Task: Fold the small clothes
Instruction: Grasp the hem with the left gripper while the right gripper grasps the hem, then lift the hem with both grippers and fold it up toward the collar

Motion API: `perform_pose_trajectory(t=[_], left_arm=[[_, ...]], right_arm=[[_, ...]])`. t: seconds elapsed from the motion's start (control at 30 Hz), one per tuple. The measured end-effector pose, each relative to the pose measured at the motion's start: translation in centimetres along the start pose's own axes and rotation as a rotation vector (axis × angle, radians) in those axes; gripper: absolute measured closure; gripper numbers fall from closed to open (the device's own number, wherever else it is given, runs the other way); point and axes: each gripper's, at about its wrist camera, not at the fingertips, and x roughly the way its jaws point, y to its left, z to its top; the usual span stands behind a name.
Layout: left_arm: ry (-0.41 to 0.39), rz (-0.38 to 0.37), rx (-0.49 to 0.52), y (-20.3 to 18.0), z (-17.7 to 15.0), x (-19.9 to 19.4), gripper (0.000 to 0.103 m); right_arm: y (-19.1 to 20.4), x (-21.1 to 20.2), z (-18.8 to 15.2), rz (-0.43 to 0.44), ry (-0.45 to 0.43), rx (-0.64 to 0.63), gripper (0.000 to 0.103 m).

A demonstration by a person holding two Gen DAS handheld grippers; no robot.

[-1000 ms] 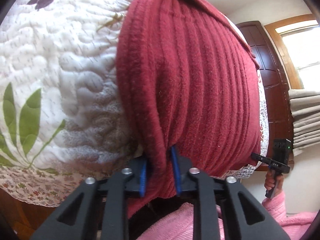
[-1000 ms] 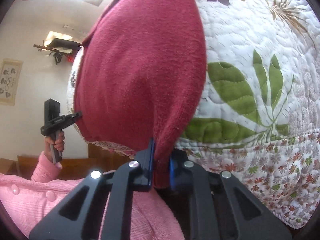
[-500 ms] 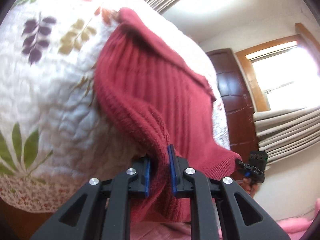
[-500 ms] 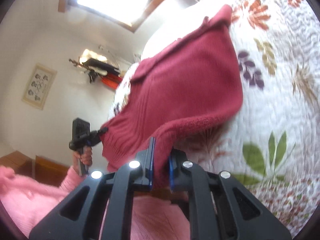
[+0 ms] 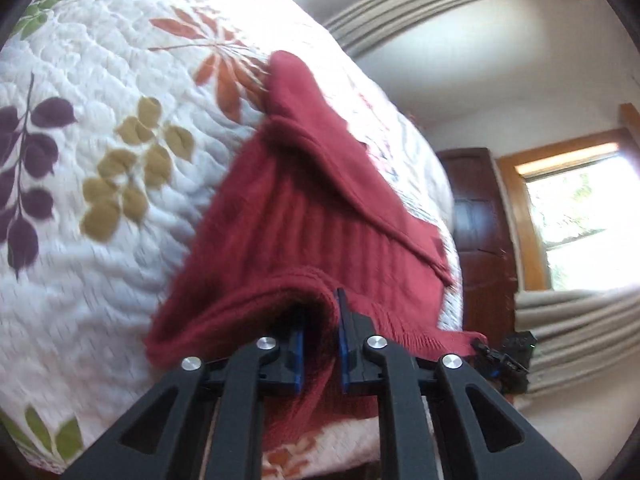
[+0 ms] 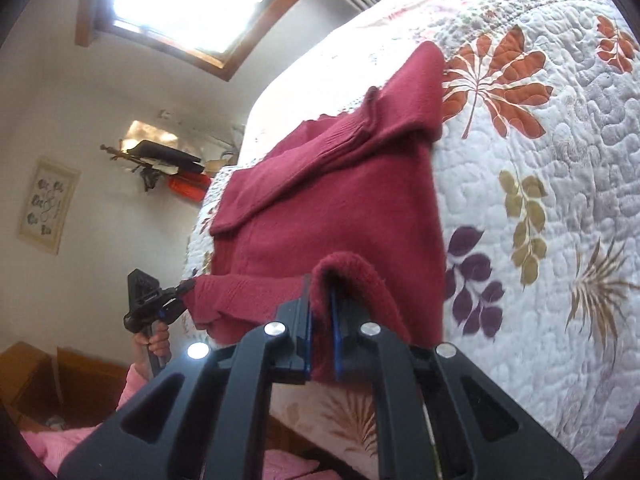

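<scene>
The sweater point(image 5: 320, 220), which had hung over the bed's edge, was carried up. Its hem point(image 6: 256, 292) rose above the quilt point(image 6: 540, 200).

My left wrist camera looks along its fingers, close over the near hem of the red sweater point(image 5: 320, 216) toward the quilt point(image 5: 100, 80) and a window point(image 5: 580, 216). My right one faces likewise from the other side; both share sweater point(image 6: 340, 200) and quilt point(image 6: 540, 160).

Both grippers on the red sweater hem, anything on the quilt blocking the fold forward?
Nothing visible does. The left gripper and right gripper are each shut on the red sweater at its near hem. The sweater's far part lies on the quilt, and no other object shows on it.
</scene>
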Motion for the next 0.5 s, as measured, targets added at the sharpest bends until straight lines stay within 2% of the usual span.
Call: perform_pose_trajectory(t=[0.2,0.33,0.43,0.5], left_arm=[[0.018,0.022,-0.043,1.1,1.4,2.0,0.091],[0.032,0.016,-0.1,2.0,2.2,3.1,0.091],[0.038,-0.022,-0.16,2.3,3.2,3.3,0.089],[0.028,-0.071,-0.205,2.5,3.7,2.8,0.08]], right_arm=[[-1.9,1.9,2.5,-0.037,0.038,0.056,0.096],[-2.8,2.8,3.5,-0.052,0.06,0.096,0.091],[-3.2,2.6,4.0,-0.037,0.064,0.12,0.091],[-3.4,2.5,4.2,-0.026,0.068,0.121,0.087]])
